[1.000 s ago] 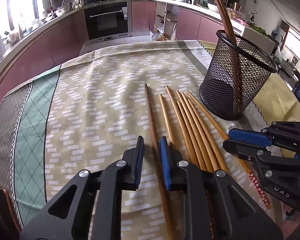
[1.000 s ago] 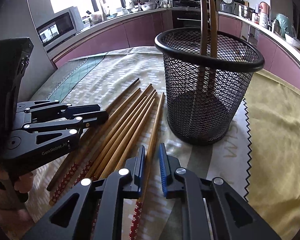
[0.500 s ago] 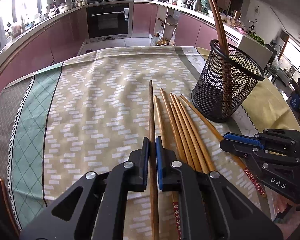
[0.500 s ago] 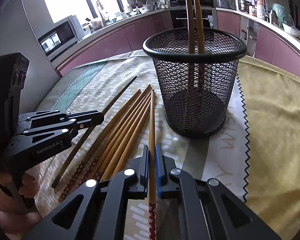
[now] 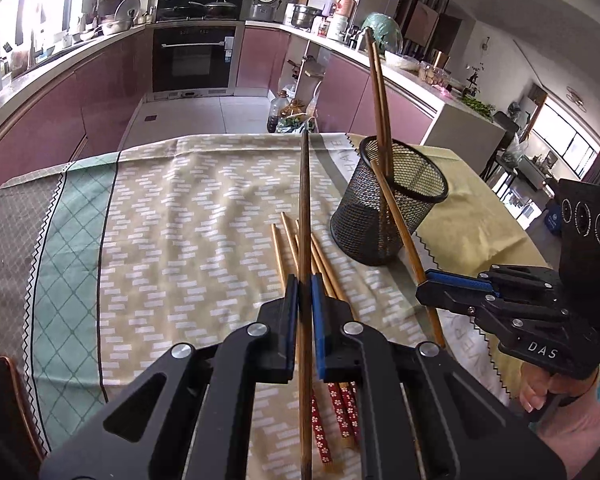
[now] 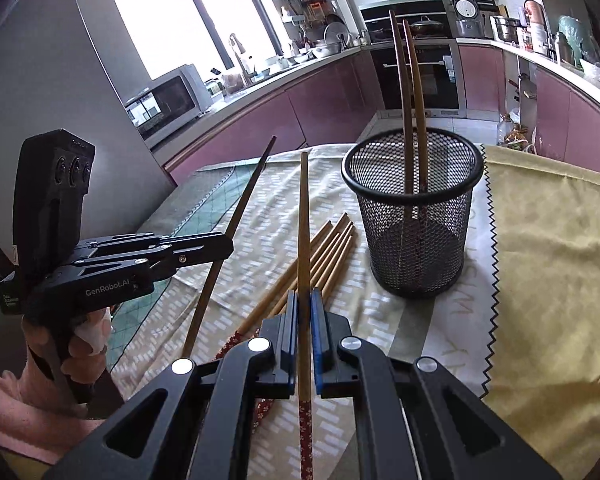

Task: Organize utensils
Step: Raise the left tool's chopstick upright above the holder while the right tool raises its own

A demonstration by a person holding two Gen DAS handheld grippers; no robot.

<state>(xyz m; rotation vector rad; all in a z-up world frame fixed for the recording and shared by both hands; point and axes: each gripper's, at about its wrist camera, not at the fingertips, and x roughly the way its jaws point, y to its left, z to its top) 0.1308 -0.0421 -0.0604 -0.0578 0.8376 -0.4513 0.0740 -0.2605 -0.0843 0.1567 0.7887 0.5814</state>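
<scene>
My left gripper [image 5: 305,284] is shut on a dark brown chopstick [image 5: 305,208], lifted off the cloth and pointing away. My right gripper [image 6: 304,300] is shut on a lighter chopstick [image 6: 303,220] with a red patterned end, also lifted. A black mesh holder [image 5: 392,204] stands upright on the table with two chopsticks [image 6: 410,92] in it; it also shows in the right wrist view [image 6: 414,208]. Several more chopsticks [image 6: 324,252] lie on the cloth left of the holder. Each gripper shows in the other's view: the right one [image 5: 452,284], the left one [image 6: 220,244].
A patterned beige and green tablecloth [image 5: 172,216] covers the table, with a yellow cloth [image 6: 552,248] to the right of the holder. Kitchen counters and an oven [image 5: 196,56] stand behind the table. A chair back [image 5: 0,400] sits at the near left.
Both grippers closed on a chopstick each and lifted them off the cloth. Both have risen, so the holder and the lying chopsticks look farther away.
</scene>
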